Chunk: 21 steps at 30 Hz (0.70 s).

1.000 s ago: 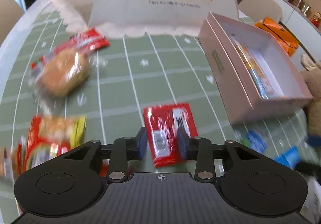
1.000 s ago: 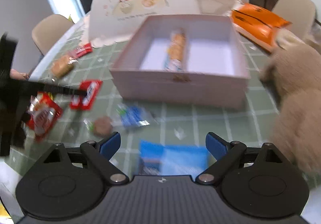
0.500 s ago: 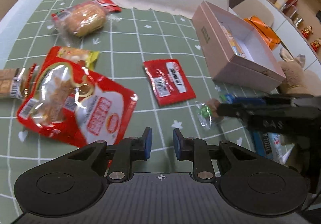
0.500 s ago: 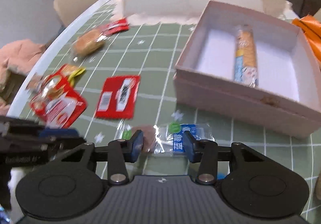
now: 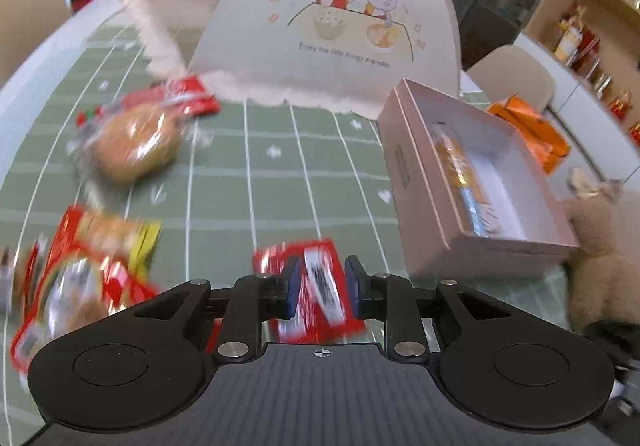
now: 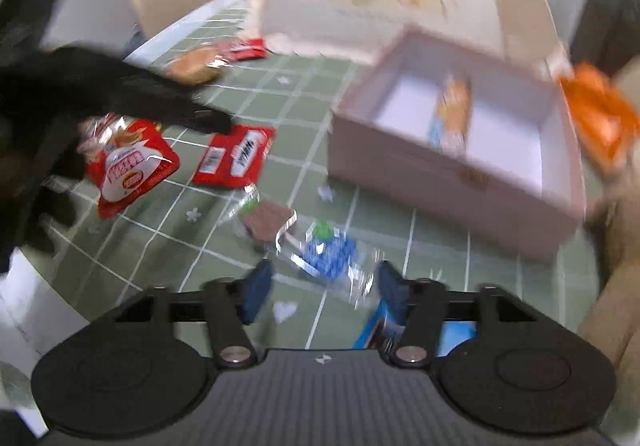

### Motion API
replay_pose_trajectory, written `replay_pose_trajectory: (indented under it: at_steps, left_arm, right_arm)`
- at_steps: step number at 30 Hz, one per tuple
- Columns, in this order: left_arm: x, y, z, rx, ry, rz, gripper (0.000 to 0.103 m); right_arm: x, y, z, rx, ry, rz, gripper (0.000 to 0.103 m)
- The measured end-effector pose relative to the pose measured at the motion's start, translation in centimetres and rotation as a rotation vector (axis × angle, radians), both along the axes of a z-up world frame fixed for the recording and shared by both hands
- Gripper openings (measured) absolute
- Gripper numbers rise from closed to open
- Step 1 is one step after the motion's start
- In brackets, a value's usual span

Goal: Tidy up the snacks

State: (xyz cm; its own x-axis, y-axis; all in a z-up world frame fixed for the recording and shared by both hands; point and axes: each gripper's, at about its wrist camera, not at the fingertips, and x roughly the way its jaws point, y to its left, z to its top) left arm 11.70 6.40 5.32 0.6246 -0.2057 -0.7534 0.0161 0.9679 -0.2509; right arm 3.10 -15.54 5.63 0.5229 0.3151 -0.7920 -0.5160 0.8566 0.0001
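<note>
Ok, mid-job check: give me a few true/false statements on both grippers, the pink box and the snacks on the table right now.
1. The left gripper has its fingers either side of the flat red packet. True.
2. The pink box is empty. False: one long orange and blue snack lies inside.
3. The right gripper is shut on the blue-printed clear wrapper. False: its fingers stand wide apart, with the wrapper on the table ahead of them.
4. The wrapped bun is still out on the green checked tablecloth. True.
5. The box lid is closed. False: the box is open at the top.
</note>
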Motion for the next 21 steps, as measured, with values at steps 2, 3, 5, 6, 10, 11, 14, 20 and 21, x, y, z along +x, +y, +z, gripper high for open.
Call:
replay_pose_trajectory:
  at_steps: [2, 3, 5, 6, 10, 11, 14, 20, 21]
  left_arm:
    - [1.6, -0.8, -0.6, 0.046, 0.010, -0.027, 0.027]
    - [2.1, -1.1, -0.9, 0.063, 0.016, -0.044, 0.027]
    - [3.1, -1.5, -1.5, 0.109, 0.030, -0.088, 0.027]
    - [3.2, -1.5, -1.8, 0.126, 0.033, -0.107, 0.027]
    - [2.6, -1.4, -2.3, 0.137, 0.020, -0.187, 0.027]
    - [2.2, -1.3, -2.3, 0.125, 0.020, -0.218, 0.027]
    - [0.8, -1.5, -2.5, 0.122, 0.014, -0.305, 0.027]
    - [-2.3, -1.9, -2.3, 0.139, 0.033, -0.462, 0.027]
    - [-2.7, -1.8, -2.3, 0.144, 0.035, -0.455, 0.027]
  right_arm:
    - [0.2, 1.1, 0.2, -0.032, -0.046, 0.072, 0.074]
    - [0.6, 1.7, 0.1, -0.044, -0.052, 0.110, 0.074]
    - [1.8, 2.8, -0.6, -0.069, -0.039, 0.158, 0.074]
    - [2.5, 3.2, -1.1, -0.080, -0.020, 0.165, 0.074]
    - [4.0, 3.5, -2.5, -0.059, 0.122, 0.145, 0.068]
    - [3.6, 3.2, -2.5, -0.034, 0.140, 0.137, 0.061]
    - [2.3, 2.2, -2.0, -0.005, 0.163, 0.119, 0.040]
    - [1.1, -1.4, -1.8, 0.069, 0.234, -0.020, 0.030]
    - [1.1, -1.7, -1.8, 0.066, 0.232, -0.040, 0.030]
